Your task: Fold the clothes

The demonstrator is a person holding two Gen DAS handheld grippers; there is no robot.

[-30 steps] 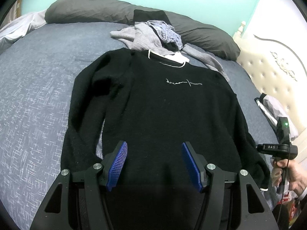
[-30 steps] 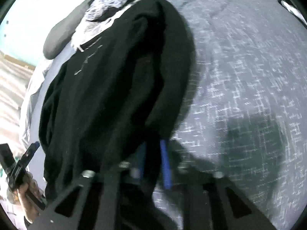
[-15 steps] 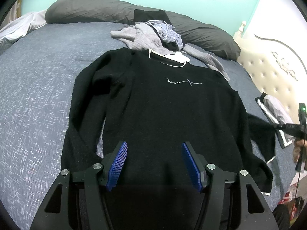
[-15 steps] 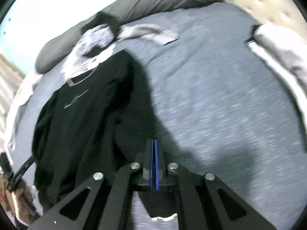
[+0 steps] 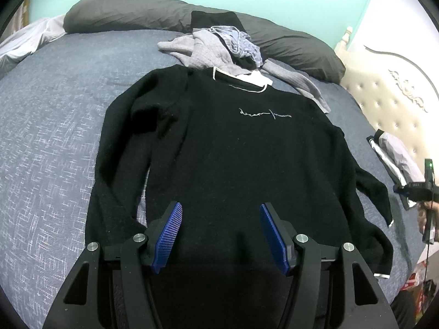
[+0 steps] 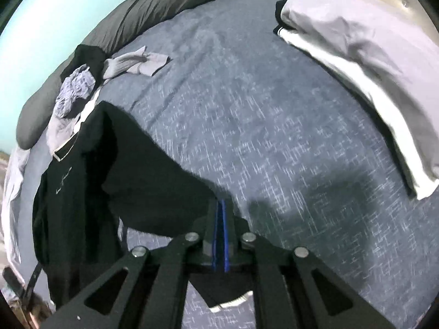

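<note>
A black sweater [image 5: 233,150] with a small white script on the chest lies face up on the blue-grey bed [image 5: 55,137]. My left gripper [image 5: 221,211] hovers open over its hem, nothing between the blue pads [image 5: 170,233]. At the right edge of the left wrist view a hand holds my right gripper [image 5: 411,189], with the sweater's right sleeve [image 5: 373,189] stretched out towards it. In the right wrist view the right gripper [image 6: 220,205] has its jaws just starting to open, still pinching the sleeve [image 6: 153,181]. The white-edged cuff [image 6: 233,300] hangs below the jaws.
A heap of grey and blue clothes [image 5: 219,46] lies above the collar, against a long dark pillow [image 5: 137,11]. Folded grey and white garments [image 6: 356,54] sit at the bed's right side by the tufted cream headboard [image 5: 397,104].
The right gripper has pulled the right sleeve away from the sweater's body, out to the right and upward. The left gripper has stayed still and open.
</note>
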